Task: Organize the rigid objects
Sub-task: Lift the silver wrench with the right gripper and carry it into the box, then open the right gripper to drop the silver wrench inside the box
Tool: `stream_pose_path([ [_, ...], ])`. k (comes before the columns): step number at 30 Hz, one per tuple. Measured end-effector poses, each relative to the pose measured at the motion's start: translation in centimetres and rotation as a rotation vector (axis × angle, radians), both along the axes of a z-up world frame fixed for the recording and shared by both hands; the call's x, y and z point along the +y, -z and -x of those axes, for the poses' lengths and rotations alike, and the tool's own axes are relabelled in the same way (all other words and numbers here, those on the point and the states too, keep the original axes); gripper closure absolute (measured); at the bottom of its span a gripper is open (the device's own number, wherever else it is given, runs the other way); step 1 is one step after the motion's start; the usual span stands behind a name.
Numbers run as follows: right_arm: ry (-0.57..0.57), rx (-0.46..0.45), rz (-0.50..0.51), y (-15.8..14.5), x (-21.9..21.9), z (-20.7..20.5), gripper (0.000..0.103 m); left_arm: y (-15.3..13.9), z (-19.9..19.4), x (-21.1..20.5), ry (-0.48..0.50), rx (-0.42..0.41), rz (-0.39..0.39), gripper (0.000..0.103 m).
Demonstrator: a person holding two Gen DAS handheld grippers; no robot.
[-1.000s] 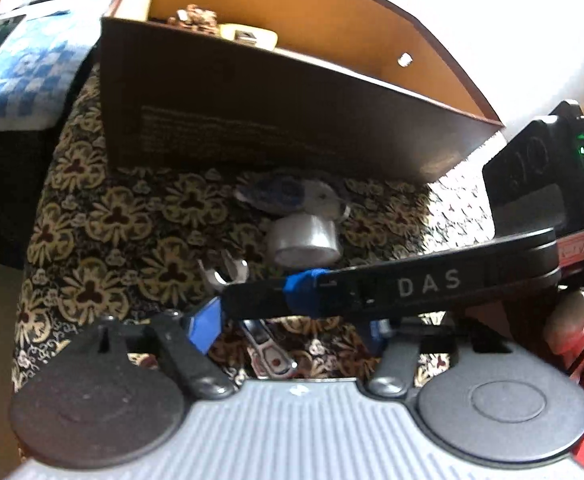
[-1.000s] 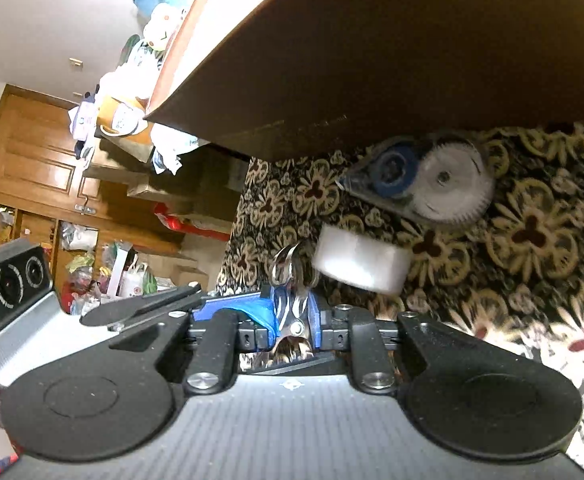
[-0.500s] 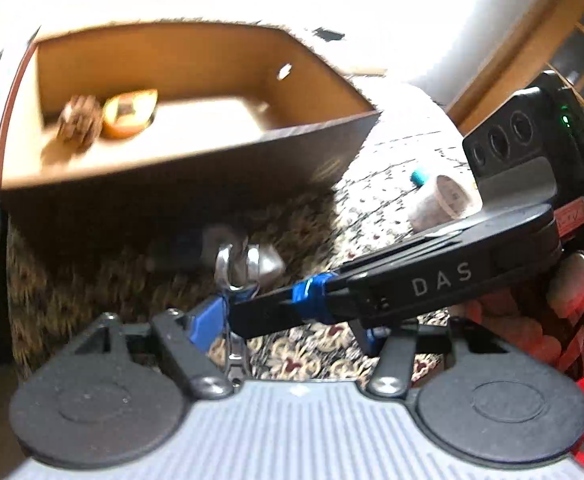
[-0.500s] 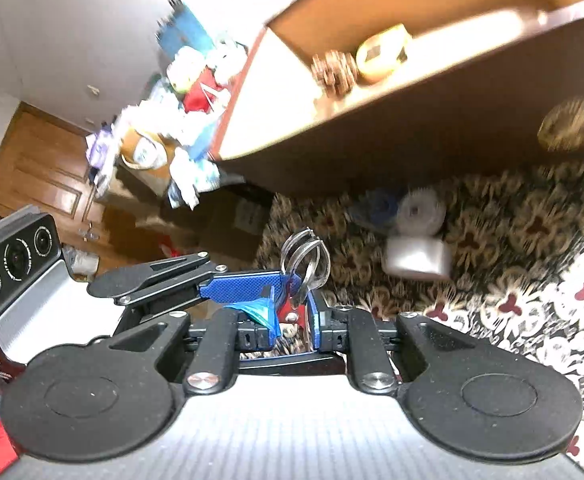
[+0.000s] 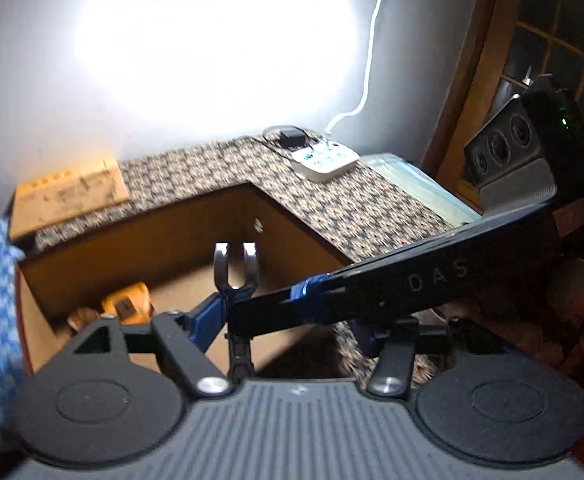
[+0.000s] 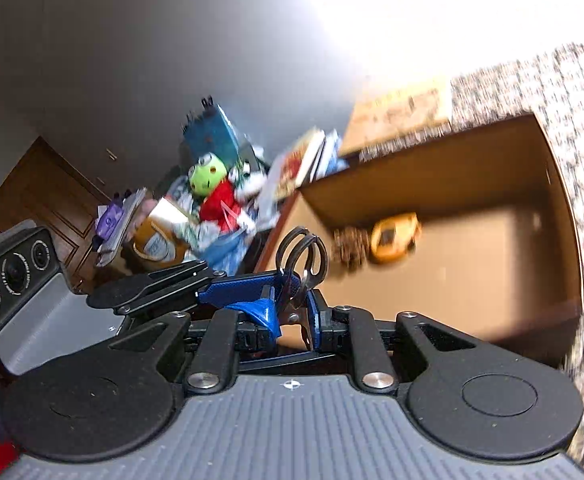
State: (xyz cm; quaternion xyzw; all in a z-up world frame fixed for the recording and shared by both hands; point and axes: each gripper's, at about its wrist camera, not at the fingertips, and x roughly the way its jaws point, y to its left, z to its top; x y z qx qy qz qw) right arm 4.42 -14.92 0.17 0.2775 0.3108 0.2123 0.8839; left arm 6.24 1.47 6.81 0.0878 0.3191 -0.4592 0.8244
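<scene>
My right gripper (image 6: 292, 312) is shut on a small metal tool (image 6: 302, 256) with two ring handles that stick up past its blue fingers. It hangs above the open brown cardboard box (image 6: 412, 168). A yellow object (image 6: 394, 236) and a brown lumpy thing (image 6: 348, 244) lie inside the box. In the left wrist view the tool (image 5: 234, 268) stands over the box (image 5: 172, 240), and the right gripper (image 5: 232, 316) crosses in front from the right. My left gripper (image 5: 286, 320) is open; its left blue finger (image 5: 208, 316) sits beside the tool.
A patterned cloth (image 5: 372, 208) covers the table around the box. A white power strip (image 5: 324, 158) with a cable and a flat carton (image 5: 68, 192) lie at the back. Books (image 6: 304, 160) and a green frog toy (image 6: 208, 172) are piled to the left. A wooden door (image 5: 532, 80) stands on the right.
Both grippers have lifted with the metal tool from the cloth in front of the box to above its open top. The tape roll and correction tape have dropped out of view.
</scene>
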Motion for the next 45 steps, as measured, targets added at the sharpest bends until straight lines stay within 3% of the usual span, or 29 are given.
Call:
stream_pose_path([
  [4,-0.008,-0.015,0.022,-0.2,-0.2,-3.7,0.103,-0.5,-3.4,-0.3,-0.045,-0.023,-0.013,0.048],
  [7,-0.031,0.035,0.005,0.9,-0.1,-6.9,0.103,0.6,-6.3,-0.2,-0.080,0.032,-0.025,0.048],
  [13,-0.109,0.191,0.005,4.8,1.0,-11.1,0.103,5.4,-10.0,0.9,-0.156,0.196,-0.082,0.048],
  [17,-0.157,0.345,-0.018,7.2,1.9,-13.3,0.103,8.0,-11.5,1.7,-0.199,0.319,-0.114,0.048],
  [22,-0.194,0.469,-0.031,9.1,3.2,-14.7,0.103,9.9,-11.8,2.3,-0.246,0.375,-0.181,0.048],
  [30,-0.217,0.485,-0.077,8.9,3.7,-15.2,0.103,9.5,-11.2,3.1,-0.309,0.347,-0.205,0.047],
  [35,-0.247,0.479,-0.277,9.4,1.5,-15.1,0.100,8.7,-10.1,3.2,-0.314,0.344,-0.184,0.045],
  [39,-0.236,0.459,-0.353,9.2,0.4,-14.5,0.100,8.5,-9.4,3.6,-0.333,0.356,-0.166,0.045],
  [45,-0.166,0.423,-0.298,7.9,-0.2,-13.9,0.100,8.4,-8.5,3.9,-0.344,0.355,-0.148,0.045],
])
